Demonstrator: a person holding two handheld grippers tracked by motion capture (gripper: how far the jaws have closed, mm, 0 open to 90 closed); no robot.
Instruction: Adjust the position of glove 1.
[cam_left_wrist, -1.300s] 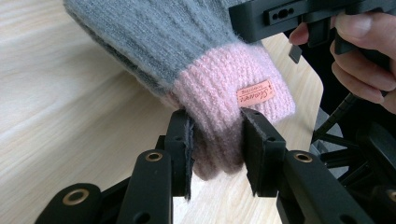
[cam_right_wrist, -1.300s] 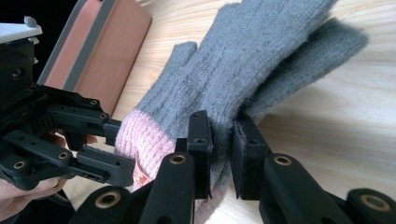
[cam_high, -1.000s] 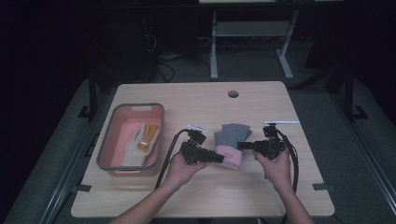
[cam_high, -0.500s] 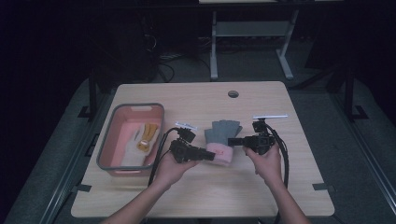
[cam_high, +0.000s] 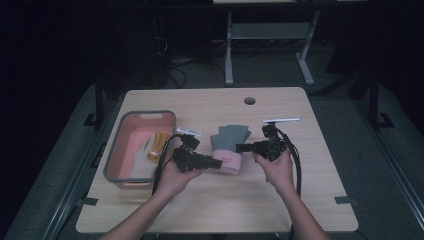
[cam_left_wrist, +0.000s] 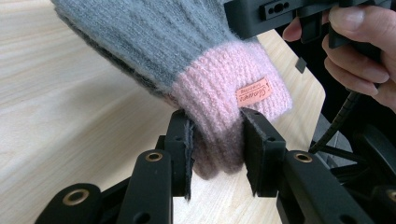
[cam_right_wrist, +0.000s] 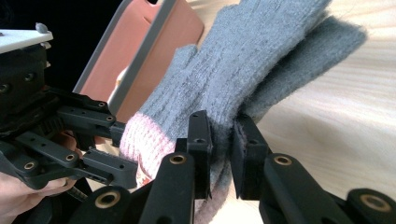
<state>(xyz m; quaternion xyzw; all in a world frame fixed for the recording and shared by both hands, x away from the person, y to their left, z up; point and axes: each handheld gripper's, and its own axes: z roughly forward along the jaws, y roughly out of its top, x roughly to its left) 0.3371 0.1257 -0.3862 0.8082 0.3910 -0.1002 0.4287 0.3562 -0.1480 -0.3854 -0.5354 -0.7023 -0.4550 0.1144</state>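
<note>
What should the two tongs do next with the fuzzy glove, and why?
Probably carry the glove leftward to the pink bin. Both tongs grip it, the left tongs on the pink cuff, the right tongs on the grey part, and the bin sits open beside them.

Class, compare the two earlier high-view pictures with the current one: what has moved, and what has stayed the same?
Both hand-held grippers carried the glove leftward, toward the tub. The left hand-held gripper stays clamped on the pink cuff and the right hand-held gripper on the grey part. The tub, its contents and the table stayed put.
</note>
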